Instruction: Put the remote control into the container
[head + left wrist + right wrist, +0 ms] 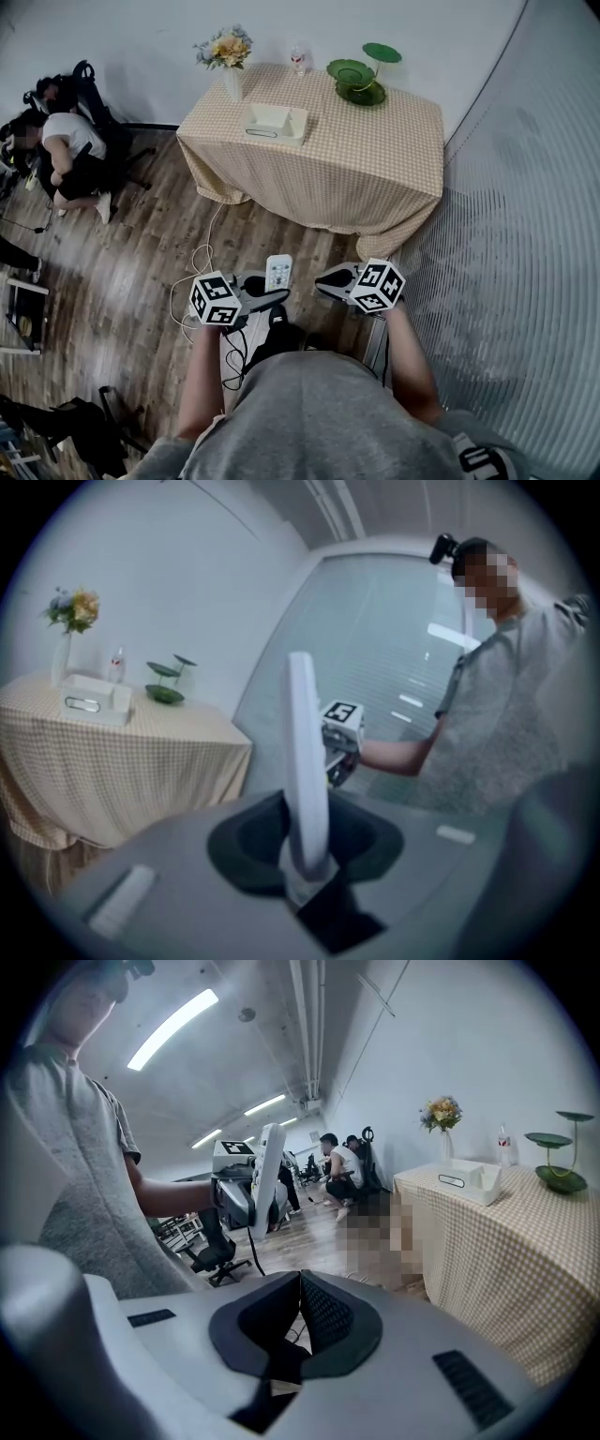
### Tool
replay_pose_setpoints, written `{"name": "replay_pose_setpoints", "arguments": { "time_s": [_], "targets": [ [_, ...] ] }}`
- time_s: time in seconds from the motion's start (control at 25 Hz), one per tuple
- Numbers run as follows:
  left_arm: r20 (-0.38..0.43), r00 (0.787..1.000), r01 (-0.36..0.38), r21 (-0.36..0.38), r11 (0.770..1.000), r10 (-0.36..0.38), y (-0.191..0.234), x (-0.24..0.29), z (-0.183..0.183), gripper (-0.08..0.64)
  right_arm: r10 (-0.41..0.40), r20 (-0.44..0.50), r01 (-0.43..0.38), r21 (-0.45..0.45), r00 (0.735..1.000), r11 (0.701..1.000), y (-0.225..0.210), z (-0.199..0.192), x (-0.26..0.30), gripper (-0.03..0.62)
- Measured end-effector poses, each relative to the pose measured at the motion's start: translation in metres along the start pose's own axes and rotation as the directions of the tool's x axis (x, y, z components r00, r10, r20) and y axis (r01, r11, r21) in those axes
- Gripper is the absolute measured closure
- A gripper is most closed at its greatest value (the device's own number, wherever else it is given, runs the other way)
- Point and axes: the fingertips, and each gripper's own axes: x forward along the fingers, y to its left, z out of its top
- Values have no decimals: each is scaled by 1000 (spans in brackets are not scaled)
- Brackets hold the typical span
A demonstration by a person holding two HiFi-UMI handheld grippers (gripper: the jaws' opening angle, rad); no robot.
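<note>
One remote control [278, 273], buttons shown overhead, edge-on from left gripper [307, 853]

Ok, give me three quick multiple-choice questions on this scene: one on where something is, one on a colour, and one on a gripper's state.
1. Where is the white container?
A. In a drawer
B. On the table with the checked cloth
C. On a shelf

2. What colour are the leaf dishes?
A. Green
B. Red
C. Blue

3. The left gripper is:
A. Wide open and empty
B. Shut with nothing in it
C. Shut on the remote control

Answers:
1. B, as the head view shows it sitting on the cloth beside the vase.
2. A, as all the tiers are green.
3. C, as the left gripper view shows the remote standing upright, clamped between its jaws.
</note>
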Motion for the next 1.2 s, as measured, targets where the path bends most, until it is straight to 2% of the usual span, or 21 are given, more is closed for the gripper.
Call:
{"name": "replay_pose_setpoints", "arguments": {
  "time_s": [0.56, 1.2],
  "targets": [
    [6, 998, 63, -19, 998, -63, 56, -7, 16, 471, -46, -27, 47, 30, 999, 998, -48, 29, 8, 574],
    [-27, 988, 151, -17, 988, -152, 118, -32, 25, 471, -140, 17, 138, 73, 990, 988, -97, 74, 43, 574]
  ]
}}
